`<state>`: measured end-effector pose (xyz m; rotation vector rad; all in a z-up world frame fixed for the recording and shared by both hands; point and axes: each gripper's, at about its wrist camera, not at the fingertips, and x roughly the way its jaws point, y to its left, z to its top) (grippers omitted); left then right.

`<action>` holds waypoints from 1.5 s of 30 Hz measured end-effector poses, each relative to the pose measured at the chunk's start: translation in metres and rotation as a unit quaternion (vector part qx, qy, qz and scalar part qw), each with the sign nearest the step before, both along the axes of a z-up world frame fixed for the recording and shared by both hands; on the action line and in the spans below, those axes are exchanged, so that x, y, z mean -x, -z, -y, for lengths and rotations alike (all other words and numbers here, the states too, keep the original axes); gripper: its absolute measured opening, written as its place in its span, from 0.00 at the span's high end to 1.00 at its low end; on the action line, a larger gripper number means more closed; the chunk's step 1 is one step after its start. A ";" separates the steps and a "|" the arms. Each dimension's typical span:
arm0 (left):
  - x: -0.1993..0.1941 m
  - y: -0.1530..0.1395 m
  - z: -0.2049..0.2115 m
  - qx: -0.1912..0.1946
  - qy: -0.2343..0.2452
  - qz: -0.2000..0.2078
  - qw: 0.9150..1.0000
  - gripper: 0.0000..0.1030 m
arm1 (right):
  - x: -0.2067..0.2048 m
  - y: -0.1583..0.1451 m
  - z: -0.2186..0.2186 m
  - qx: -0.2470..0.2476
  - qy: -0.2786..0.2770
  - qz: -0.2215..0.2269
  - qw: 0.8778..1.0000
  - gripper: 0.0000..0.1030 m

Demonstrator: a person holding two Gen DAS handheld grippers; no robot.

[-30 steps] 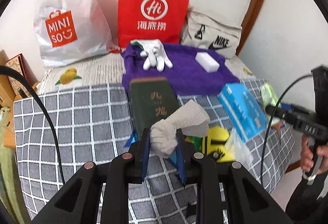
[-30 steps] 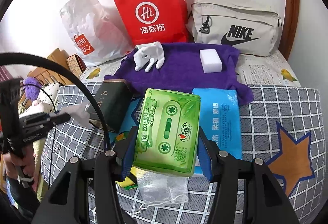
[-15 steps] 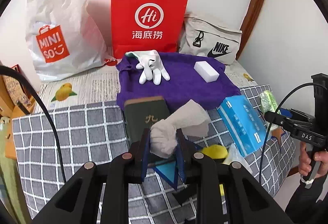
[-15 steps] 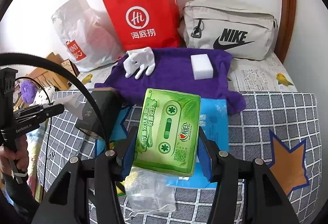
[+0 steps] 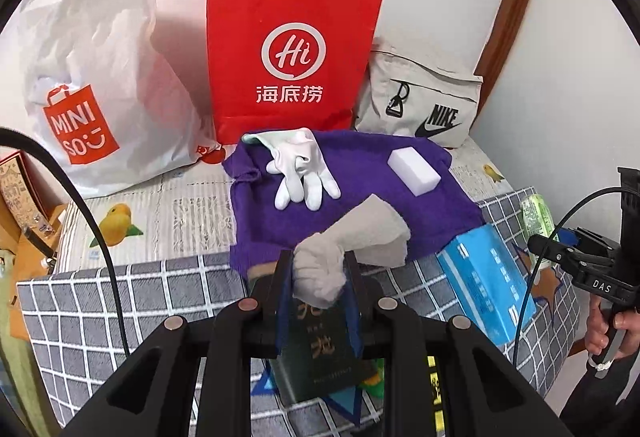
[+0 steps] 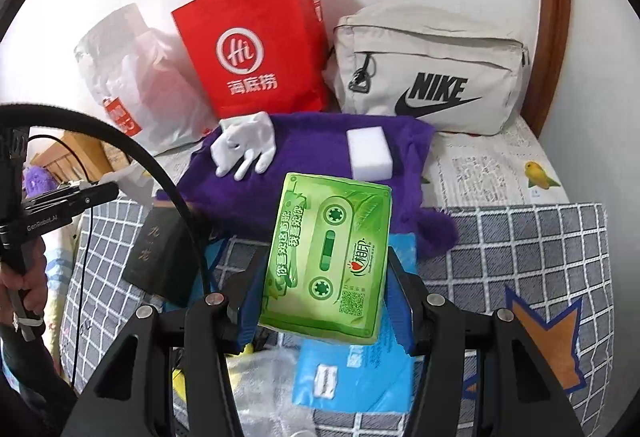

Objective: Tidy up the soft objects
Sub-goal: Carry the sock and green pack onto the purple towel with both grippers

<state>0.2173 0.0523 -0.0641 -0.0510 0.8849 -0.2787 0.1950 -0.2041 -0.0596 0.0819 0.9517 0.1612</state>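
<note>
My left gripper (image 5: 319,273) is shut on a knotted grey sock (image 5: 352,241), held in the air just before the near edge of the purple towel (image 5: 360,173). My right gripper (image 6: 326,269) is shut on a green tissue pack (image 6: 328,257) printed with a cassette, lifted above the blue tissue pack (image 6: 356,377). On the purple towel (image 6: 312,153) lie a white glove (image 5: 300,169) and a white sponge block (image 5: 414,171); the right wrist view shows the glove (image 6: 244,147) and sponge (image 6: 370,153) too.
A dark green book (image 5: 320,353) and a blue tissue pack (image 5: 484,281) lie on the grey checked cover (image 5: 120,309). Against the wall stand a white MINISO bag (image 5: 92,77), a red paper bag (image 5: 292,53) and a beige Nike bag (image 5: 424,105). A clear plastic wrapper (image 6: 268,385) lies near.
Both grippers have moved forward toward the purple towel with their loads. The book and blue pack have slid lower in both views.
</note>
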 end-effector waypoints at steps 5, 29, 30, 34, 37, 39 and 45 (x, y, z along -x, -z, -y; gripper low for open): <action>-0.019 0.002 -0.001 0.001 0.001 0.001 1.000 0.78 | -0.013 -0.002 0.005 0.008 0.013 0.003 1.000 0.48; -0.106 0.042 0.027 0.003 0.040 -0.037 0.999 0.78 | -0.102 0.039 0.010 0.013 0.023 -0.035 0.999 0.48; -0.109 0.045 0.027 0.002 0.041 -0.041 0.998 0.78 | -0.105 0.043 0.011 0.008 0.022 -0.041 0.999 0.48; -0.114 0.050 0.025 0.006 0.042 -0.048 0.998 0.78 | -0.117 0.050 0.010 0.012 0.027 -0.048 0.998 0.48; -0.117 0.056 0.023 0.006 0.039 -0.055 0.998 0.78 | -0.127 0.056 0.010 0.018 0.029 -0.055 0.998 0.48; -0.118 0.059 0.019 0.009 0.037 -0.060 0.997 0.78 | -0.134 0.059 0.009 0.026 0.029 -0.058 0.998 0.48; -0.122 0.063 0.012 0.015 0.033 -0.065 0.997 0.78 | -0.150 0.083 0.004 0.049 0.024 -0.081 0.995 0.48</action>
